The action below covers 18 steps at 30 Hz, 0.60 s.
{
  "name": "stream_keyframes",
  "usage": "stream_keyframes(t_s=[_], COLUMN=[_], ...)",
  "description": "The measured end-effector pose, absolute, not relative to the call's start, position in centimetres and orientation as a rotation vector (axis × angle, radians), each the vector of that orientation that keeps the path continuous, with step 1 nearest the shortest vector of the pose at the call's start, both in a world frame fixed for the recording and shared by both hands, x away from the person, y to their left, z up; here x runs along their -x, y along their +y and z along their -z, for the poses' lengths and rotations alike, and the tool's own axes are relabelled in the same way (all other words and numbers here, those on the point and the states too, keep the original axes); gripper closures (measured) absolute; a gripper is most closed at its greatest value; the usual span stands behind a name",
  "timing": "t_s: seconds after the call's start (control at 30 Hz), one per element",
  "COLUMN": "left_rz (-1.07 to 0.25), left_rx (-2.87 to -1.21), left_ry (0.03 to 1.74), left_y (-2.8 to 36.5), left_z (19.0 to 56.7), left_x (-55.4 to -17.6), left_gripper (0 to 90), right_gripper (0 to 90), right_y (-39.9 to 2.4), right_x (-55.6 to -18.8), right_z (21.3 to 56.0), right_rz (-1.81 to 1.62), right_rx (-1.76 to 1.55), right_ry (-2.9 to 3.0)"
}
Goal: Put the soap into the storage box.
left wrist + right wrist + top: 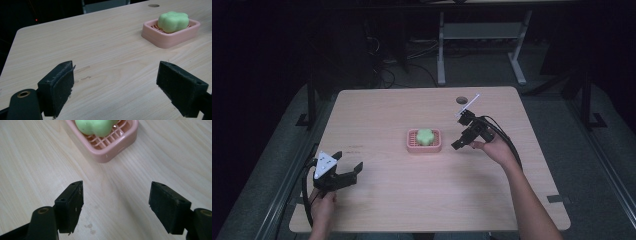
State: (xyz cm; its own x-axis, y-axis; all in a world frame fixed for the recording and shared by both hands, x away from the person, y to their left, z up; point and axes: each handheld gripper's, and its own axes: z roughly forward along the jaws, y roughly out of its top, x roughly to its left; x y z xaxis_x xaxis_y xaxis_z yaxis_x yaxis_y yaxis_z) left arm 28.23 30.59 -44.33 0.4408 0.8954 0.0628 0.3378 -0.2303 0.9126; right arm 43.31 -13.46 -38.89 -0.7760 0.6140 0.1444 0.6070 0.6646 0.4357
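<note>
A pink soap dish (411, 145) sits at the middle of the wooden table, and a green flower-shaped soap (425, 136) lies in it. My right gripper (462, 133) hovers just right of the dish, open, with nothing between its jaws. In the right gripper view the dish (117, 146) and the soap (96, 126) lie just beyond the open gripper (116, 203). My left gripper (348, 166) rests near the table's front left, open and empty. From the left gripper view the dish (172, 37) with the soap (173, 21) stands far off at the upper right, well past the gripper (115, 87).
The light wooden table (422, 200) has a round cable hole (461, 100) near its far edge. Beyond the table stand desk legs (441, 50) and cables on a dark floor. Bare tabletop lies between the two grippers.
</note>
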Motion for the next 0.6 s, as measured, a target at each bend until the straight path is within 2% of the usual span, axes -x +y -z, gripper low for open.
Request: stream_keyframes(t_s=[0.6], left_rz=[-0.768], left_rx=[-1.785], left_ry=[1.052], left_y=[30.4], left_z=[44.3], left_x=[-28.1], left_gripper=[14.2], right_gripper=[26.8], right_y=[-15.7], right_x=[-41.2], right_z=[40.2], right_rz=[-0.769], right_rx=[-1.079], right_ry=[2.862])
